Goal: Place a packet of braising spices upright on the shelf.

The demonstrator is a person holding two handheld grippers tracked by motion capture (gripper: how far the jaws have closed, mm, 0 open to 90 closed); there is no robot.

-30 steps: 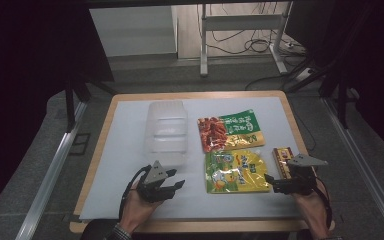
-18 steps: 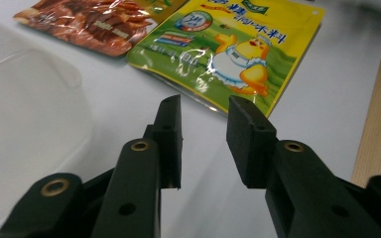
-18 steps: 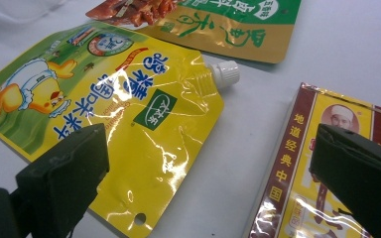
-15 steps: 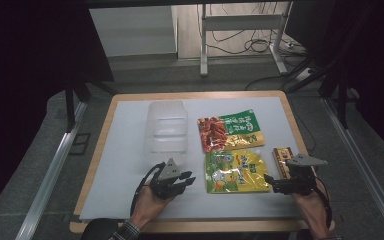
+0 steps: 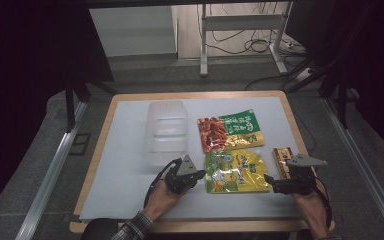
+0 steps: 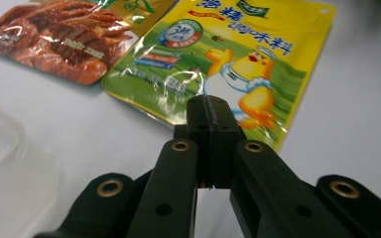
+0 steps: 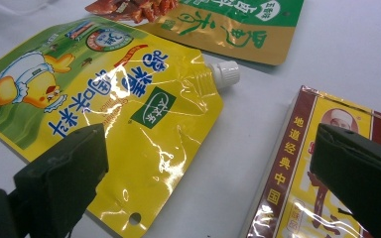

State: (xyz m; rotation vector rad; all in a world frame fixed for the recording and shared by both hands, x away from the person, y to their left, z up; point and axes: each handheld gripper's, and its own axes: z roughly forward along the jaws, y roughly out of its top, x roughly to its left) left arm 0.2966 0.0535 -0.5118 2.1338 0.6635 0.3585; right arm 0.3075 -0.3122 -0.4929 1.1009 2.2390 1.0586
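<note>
A yellow spouted pouch (image 5: 236,171) with a cartoon chick lies flat on the white table (image 5: 125,150). My left gripper (image 5: 199,175) is shut with nothing in it, just at the pouch's left edge. In the left gripper view its closed jaws (image 6: 209,101) point at the yellow pouch (image 6: 238,49). My right gripper (image 5: 268,180) is open at the pouch's right edge. In the right gripper view its gripper (image 7: 209,133) straddles the yellow pouch (image 7: 104,89) corner and a red-and-yellow box (image 7: 302,163).
A red-and-green snack pouch (image 5: 230,130) lies behind the yellow one. A clear plastic container (image 5: 166,125) stands to the left of it. The red-and-yellow box (image 5: 282,157) rests near the table's right edge. The pouch's white cap (image 7: 225,72) points toward the box.
My left gripper has moved right across the table up to the yellow pouch's left edge. The right gripper has stayed nearly where it was.
</note>
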